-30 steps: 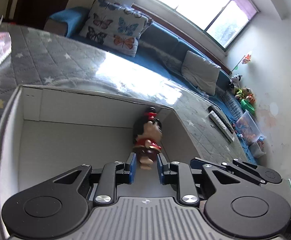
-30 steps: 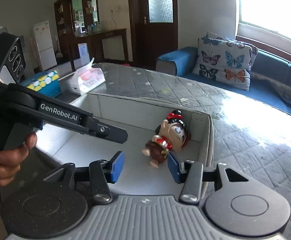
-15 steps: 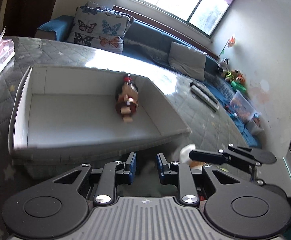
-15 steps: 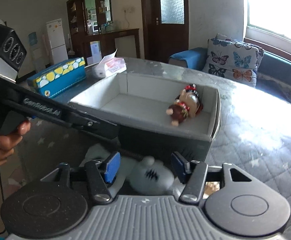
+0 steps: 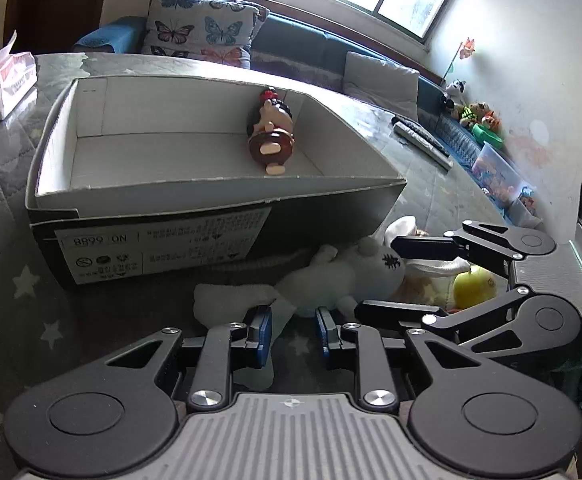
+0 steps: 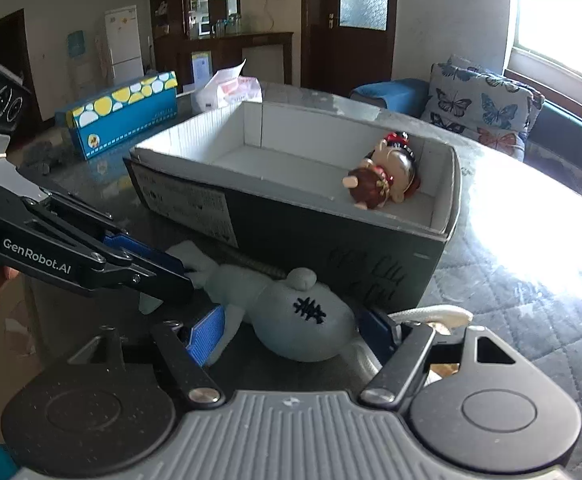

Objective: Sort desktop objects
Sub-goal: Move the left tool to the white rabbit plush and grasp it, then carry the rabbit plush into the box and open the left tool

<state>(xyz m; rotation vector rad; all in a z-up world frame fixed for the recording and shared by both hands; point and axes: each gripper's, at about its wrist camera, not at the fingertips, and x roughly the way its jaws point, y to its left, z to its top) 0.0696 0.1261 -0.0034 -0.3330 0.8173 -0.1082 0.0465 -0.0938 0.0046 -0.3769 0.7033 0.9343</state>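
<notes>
A cardboard box (image 5: 211,196) (image 6: 447,208) stands on the table with a small doll (image 5: 269,136) (image 6: 383,184) lying inside. A white plush toy (image 5: 343,276) (image 6: 303,316) lies on the table in front of the box. My right gripper (image 6: 291,330) is open, its blue pads on either side of the plush's head, and it also shows in the left wrist view (image 5: 395,280). My left gripper (image 5: 291,334) is open with a narrow gap, just short of the plush's leg, and it also shows in the right wrist view (image 6: 159,260).
A yellow-green fruit (image 5: 475,284) lies right of the plush. A tissue pack (image 5: 3,84) (image 6: 231,88) and a blue patterned box (image 6: 119,112) sit beyond the cardboard box. Remote controls (image 5: 419,136) lie at the table's far right. A sofa with cushions is behind.
Both grippers have pulled back out of the box and dropped to the table in front of it. The doll stays in the box. The right gripper now brackets the white plush.
</notes>
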